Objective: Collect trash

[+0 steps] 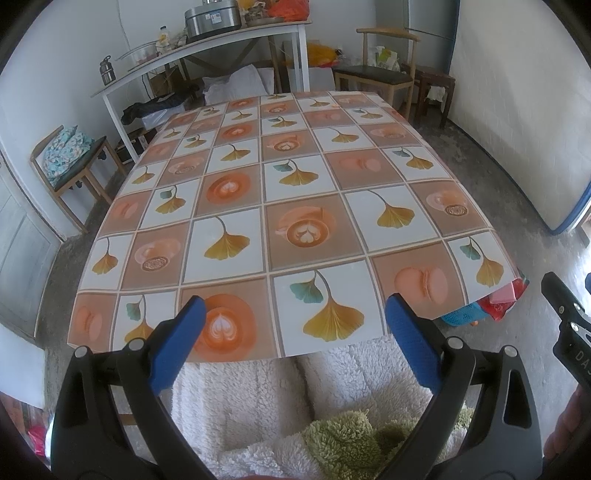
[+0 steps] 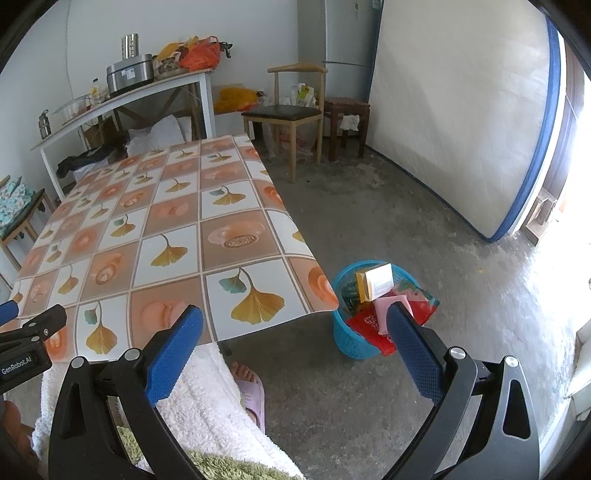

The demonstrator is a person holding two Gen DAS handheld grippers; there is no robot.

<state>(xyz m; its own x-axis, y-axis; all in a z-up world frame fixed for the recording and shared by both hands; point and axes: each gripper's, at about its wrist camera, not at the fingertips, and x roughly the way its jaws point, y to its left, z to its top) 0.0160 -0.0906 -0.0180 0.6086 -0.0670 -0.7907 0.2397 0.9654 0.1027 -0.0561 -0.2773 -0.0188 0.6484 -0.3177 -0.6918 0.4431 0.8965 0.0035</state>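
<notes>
Grey concrete floor point(image 2: 424, 229) surrounds a low table point(image 1: 280, 206) covered with an oilcloth printed in ginkgo leaves and coffee cups; nothing lies on its top. Far left, a wooden chair point(image 1: 70, 173) holds a folded floral cloth, and behind the table a white side table point(image 1: 207, 48) carries a steel cooker point(image 1: 212, 16) and an orange bag point(image 2: 201, 53). At the near edge, a person's lap in a white fleece robe point(image 1: 258, 398) shows below the left gripper point(image 1: 295, 325), whose blue-padded jaws stand wide apart and hold nothing. Right of the table corner, the blue plastic waste basket point(image 2: 343, 339) stands on the floor, stuffed with a yellow-and-white carton point(image 2: 375, 282), pink wrappers point(image 2: 384, 306) and a red packet point(image 2: 369, 321). Over it hangs the right gripper point(image 2: 295, 325), likewise fully spread and empty. Beyond stand a second chair point(image 2: 291, 110), a dark stool point(image 2: 347, 107) and a mattress point(image 2: 461, 122) leaning against the wall.
</notes>
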